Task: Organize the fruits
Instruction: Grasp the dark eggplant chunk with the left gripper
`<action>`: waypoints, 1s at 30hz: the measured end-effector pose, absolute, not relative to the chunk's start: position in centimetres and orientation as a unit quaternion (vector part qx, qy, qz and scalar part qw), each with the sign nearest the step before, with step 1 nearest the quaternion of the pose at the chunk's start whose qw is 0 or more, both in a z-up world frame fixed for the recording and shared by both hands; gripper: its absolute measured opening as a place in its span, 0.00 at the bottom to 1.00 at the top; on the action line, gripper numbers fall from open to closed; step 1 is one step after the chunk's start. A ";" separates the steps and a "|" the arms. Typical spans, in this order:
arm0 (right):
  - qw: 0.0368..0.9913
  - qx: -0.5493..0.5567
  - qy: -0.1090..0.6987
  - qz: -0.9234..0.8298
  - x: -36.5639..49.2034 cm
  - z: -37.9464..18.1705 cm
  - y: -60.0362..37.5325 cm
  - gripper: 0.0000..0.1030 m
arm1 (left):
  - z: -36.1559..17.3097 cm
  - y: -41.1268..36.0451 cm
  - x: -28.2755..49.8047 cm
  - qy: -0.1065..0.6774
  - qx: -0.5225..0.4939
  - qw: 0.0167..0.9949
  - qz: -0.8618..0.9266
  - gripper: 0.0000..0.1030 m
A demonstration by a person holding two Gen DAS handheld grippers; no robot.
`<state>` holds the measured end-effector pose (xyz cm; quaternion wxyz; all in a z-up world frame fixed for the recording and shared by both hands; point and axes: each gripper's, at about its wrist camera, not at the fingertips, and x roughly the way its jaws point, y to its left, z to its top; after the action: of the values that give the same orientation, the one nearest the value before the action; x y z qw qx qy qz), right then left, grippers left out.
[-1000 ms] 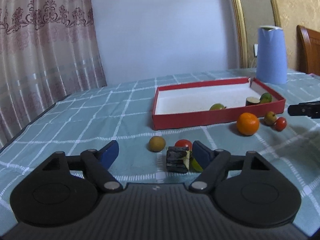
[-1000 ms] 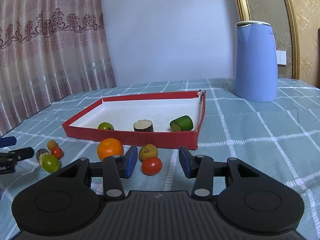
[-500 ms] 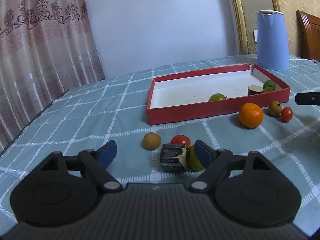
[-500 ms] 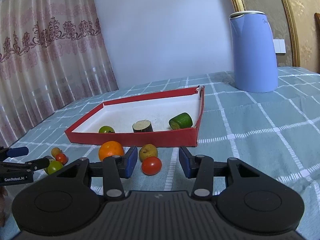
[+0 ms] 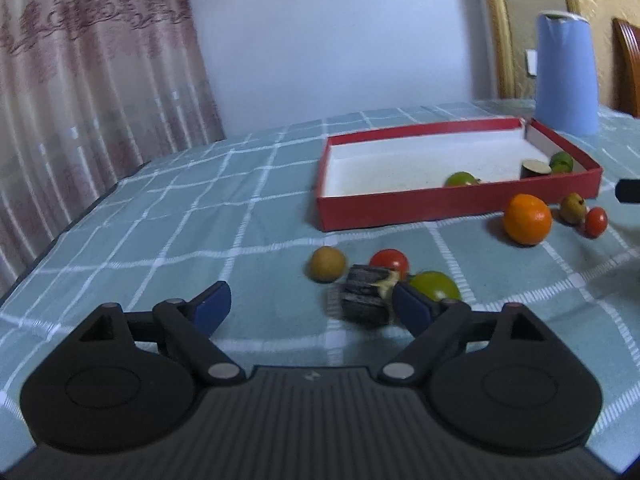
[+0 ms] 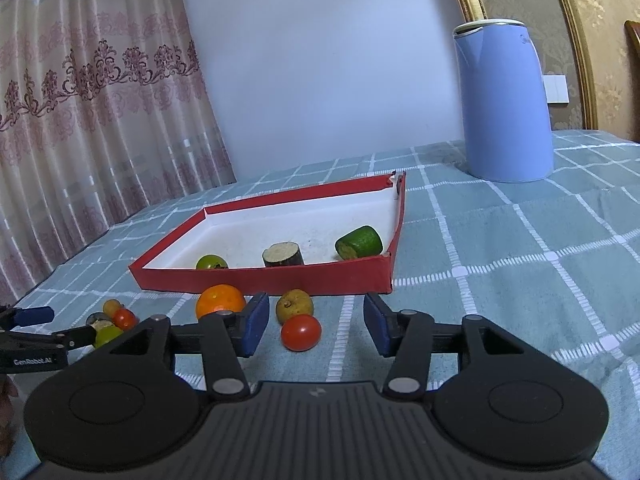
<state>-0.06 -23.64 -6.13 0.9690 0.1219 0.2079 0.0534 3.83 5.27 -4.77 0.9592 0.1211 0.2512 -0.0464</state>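
Both tongs, left (image 5: 308,308) and right (image 6: 312,326), gape wide, holding nothing.

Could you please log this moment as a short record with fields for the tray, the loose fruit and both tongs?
tray: red tray, white inside, holding three pieces
loose, right group: orange, yellowish fruit, red tomato
loose, left group: four pieces, including dark chunk
left tongs: open, empty
right tongs: open, empty, around the red tomato
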 end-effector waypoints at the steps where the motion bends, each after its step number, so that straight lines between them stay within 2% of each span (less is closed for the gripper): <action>1: 0.969 0.122 0.209 0.053 0.0 -6.2 -23.7 0.50 | -4.9 4.9 4.0 0.248 0.128 0.959 -0.044 0.81; 4: 0.969 0.122 0.209 0.053 0.0 -6.2 -23.7 0.50 | -4.7 4.3 4.7 0.245 0.129 0.960 -0.049 0.75; 9: 0.969 0.124 0.209 0.053 0.0 -6.2 -23.7 0.50 | -4.9 4.0 5.1 0.250 0.125 0.958 -0.062 0.59; 13: 0.968 0.124 0.209 0.054 0.0 -6.2 -23.8 0.50 | -5.2 4.2 5.2 0.265 0.116 0.954 -0.079 0.51; 17: 0.968 0.125 0.209 0.053 0.1 -6.2 -23.8 0.51 | -5.4 4.2 5.4 0.276 0.110 0.950 -0.096 0.33; 18: 0.969 0.124 0.209 0.052 0.0 -6.3 -23.7 0.56 | -5.5 4.2 5.4 0.276 0.110 0.950 -0.100 0.29; 19: 0.969 0.124 0.208 0.050 0.0 -6.3 -23.7 0.63 | -5.5 4.1 5.4 0.277 0.109 0.950 -0.099 0.28; 21: 0.970 0.121 0.205 0.048 -0.1 -6.2 -23.6 0.67 | -5.5 4.1 5.4 0.277 0.109 0.950 -0.098 0.28; 30: 0.966 0.099 0.237 0.035 -0.2 -6.3 -22.4 0.67 | -5.4 4.9 5.5 0.277 0.085 0.952 -0.100 0.27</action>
<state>-0.21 -22.37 -6.28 0.9658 0.0989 0.2369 0.0352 5.49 4.90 -5.42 0.9519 0.0845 0.2772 -0.0997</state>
